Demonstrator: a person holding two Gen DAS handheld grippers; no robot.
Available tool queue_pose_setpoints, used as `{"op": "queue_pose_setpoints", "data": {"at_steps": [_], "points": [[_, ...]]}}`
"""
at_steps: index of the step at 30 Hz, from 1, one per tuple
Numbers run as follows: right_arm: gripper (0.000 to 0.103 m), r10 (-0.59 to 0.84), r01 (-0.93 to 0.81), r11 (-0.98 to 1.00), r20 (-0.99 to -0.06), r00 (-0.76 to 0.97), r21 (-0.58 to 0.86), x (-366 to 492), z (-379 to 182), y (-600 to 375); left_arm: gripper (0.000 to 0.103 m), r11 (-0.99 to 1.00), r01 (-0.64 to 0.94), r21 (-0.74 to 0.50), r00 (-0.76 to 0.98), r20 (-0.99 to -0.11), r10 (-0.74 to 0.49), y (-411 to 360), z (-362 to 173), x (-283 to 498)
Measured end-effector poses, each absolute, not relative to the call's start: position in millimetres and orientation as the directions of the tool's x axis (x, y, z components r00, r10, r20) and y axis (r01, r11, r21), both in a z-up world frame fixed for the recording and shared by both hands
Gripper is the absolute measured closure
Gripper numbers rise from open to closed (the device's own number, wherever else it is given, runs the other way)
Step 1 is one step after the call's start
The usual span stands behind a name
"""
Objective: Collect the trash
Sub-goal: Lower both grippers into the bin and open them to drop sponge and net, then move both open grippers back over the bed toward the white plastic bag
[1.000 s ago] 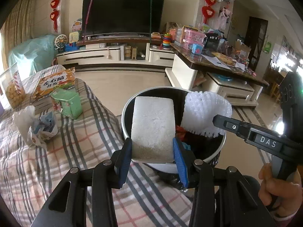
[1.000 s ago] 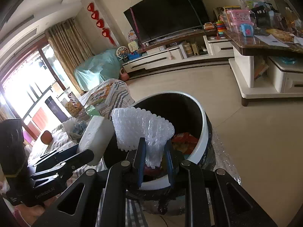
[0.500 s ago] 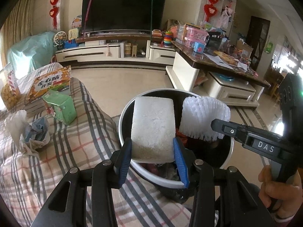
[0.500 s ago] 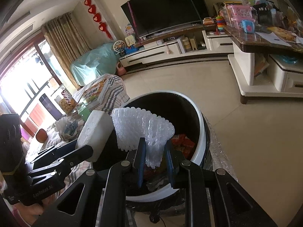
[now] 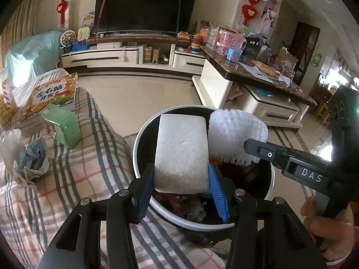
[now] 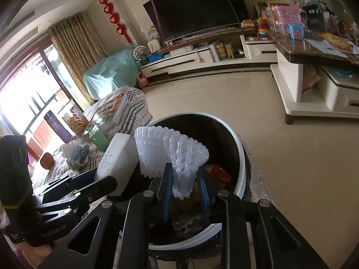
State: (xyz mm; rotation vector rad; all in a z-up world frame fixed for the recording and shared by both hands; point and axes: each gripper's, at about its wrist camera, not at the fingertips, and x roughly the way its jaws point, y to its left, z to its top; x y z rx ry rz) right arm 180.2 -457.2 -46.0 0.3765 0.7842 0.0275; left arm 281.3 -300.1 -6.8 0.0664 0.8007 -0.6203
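A white foam block [image 5: 181,152] stands upright between the blue pads of my left gripper [image 5: 180,170], above the open trash bin [image 5: 143,130]. The jaws are opening, and the pads still touch the block's sides. My right gripper [image 6: 184,170] holds a white foam fruit net [image 6: 170,152] over the same bin [image 6: 197,113]. Its jaws are opening too, with the net's lower end still pinched between the pads. The bin is black inside with a white rim and holds colourful wrappers. Each view shows the other gripper beside its own, the two pieces of trash almost touching.
The bin stands against a plaid-covered seat [image 5: 67,190] bearing a green carton [image 5: 64,130], a crumpled bag [image 5: 31,157] and a picture book [image 5: 51,94]. A cluttered coffee table [image 5: 258,74] stands at the right, a TV stand behind, bare floor between. A hand [image 5: 325,224] grips the right tool.
Both grippers have shifted slightly further over the bin with their loads. Both pairs of jaws stand a little wider than before; block and net have not dropped.
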Motion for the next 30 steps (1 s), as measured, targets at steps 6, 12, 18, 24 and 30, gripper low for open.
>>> {"op": "queue_pose_setpoints", "data": {"at_steps": [6, 12, 18, 24, 30], "points": [[0.036, 0.159, 0.12, 0.929, -0.669, 0.726, 0.351, 174, -41, -459, 0.044, 0.833, 0.521, -0.184, 0.537, -0.688, -0.488, -288, -9, 276], [0.025, 0.174, 0.117, 0.917, -0.646, 0.744, 0.381, 168, -35, -455, 0.041, 0.855, 0.478, -0.203, 0.552, -0.688, -0.472, -259, -14, 263], [0.017, 0.209, 0.08, 0.912, -0.624, 0.753, 0.402, 162, -30, -432, 0.038, 0.891, 0.402, -0.209, 0.596, -0.679, -0.429, -216, -17, 242], [0.014, 0.25, 0.03, 0.915, -0.626, 0.739, 0.402, 162, -33, -401, 0.037, 0.926, 0.309, -0.219, 0.629, -0.683, -0.371, -171, -22, 224], [0.01, 0.301, -0.019, 0.91, -0.63, 0.716, 0.413, 165, -37, -370, 0.037, 0.944, 0.238, -0.227, 0.654, -0.681, -0.329, -133, -18, 205]]}}
